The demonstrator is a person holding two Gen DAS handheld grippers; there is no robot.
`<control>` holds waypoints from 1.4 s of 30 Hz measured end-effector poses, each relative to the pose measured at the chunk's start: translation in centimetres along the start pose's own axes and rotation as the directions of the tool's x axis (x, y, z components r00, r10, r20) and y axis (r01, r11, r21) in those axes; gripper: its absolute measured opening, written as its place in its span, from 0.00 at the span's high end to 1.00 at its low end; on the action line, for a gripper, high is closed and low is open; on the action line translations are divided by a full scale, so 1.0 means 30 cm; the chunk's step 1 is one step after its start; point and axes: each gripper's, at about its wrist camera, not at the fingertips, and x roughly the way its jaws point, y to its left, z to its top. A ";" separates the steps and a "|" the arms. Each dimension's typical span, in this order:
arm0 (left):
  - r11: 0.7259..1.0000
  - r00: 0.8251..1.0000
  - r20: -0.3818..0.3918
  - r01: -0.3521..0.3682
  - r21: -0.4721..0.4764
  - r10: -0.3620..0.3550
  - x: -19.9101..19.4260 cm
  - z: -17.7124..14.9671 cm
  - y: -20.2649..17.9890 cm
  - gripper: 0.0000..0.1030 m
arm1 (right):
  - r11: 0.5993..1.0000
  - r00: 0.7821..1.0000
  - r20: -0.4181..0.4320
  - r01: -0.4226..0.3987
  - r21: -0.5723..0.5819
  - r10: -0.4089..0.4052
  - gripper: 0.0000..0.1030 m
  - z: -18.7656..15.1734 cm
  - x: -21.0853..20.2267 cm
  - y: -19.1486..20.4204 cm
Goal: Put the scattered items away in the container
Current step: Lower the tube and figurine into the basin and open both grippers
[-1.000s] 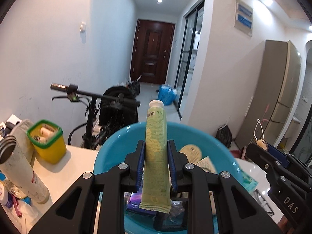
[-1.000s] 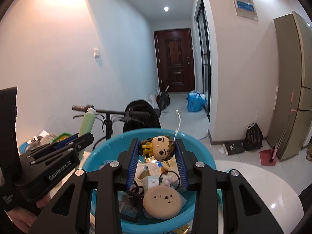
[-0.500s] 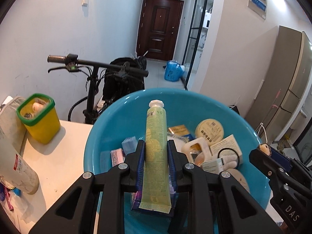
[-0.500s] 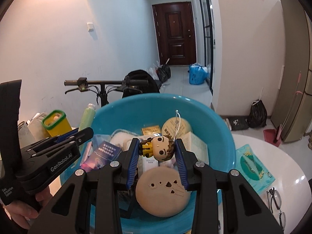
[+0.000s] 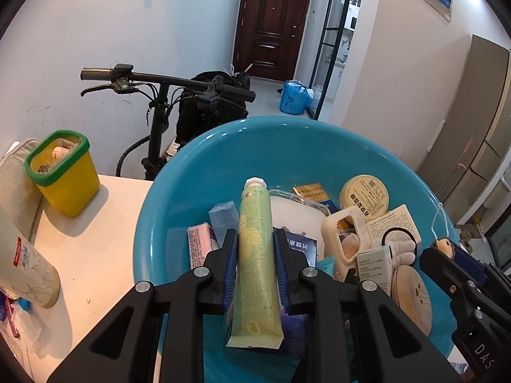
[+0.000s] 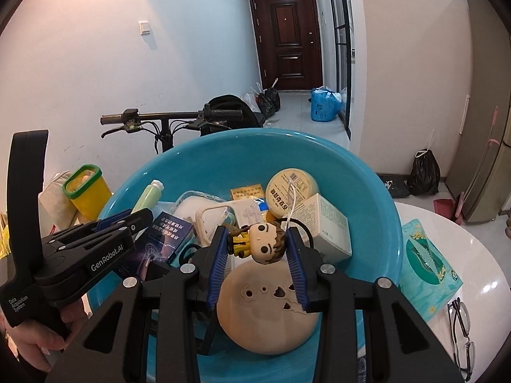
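Over round glossy basin (image 5: 179, 191): left claw (image 5: 255, 255) pinching soft green tube (image 5: 255, 265).

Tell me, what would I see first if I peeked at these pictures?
A big blue basin full of small things sits in the middle of the white table. Over it, the left gripper pinches a green tube and the right gripper pinches a little big-headed doll. A yellow bin stands on the table's left.
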 end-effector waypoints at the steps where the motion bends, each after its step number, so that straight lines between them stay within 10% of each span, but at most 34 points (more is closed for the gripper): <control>1: 1.000 1.000 -0.006 0.006 -0.002 -0.006 0.003 0.000 0.001 0.76 | 1.000 1.000 -0.004 -0.002 0.002 0.002 0.66 -0.001 0.003 -0.001; 7: 0.999 0.999 -0.014 0.046 -0.012 -0.046 0.002 0.005 0.005 0.74 | 1.000 1.000 -0.022 -0.012 0.013 0.012 0.66 -0.005 0.020 -0.004; 15: 0.997 0.997 0.062 0.049 -0.052 -0.045 -0.069 0.025 0.026 0.26 | 0.999 0.999 -0.030 -0.030 0.017 0.031 0.66 -0.011 0.027 -0.002; 32: 0.988 0.993 0.076 0.095 -0.119 -0.086 -0.103 0.041 0.059 0.24 | 0.998 0.994 -0.085 -0.063 0.022 0.065 0.64 -0.035 0.072 0.012; 42: 0.993 0.991 0.115 0.081 -0.083 -0.071 -0.156 0.053 0.039 0.24 | 0.997 0.997 -0.056 -0.056 0.056 0.059 0.37 -0.025 0.049 -0.013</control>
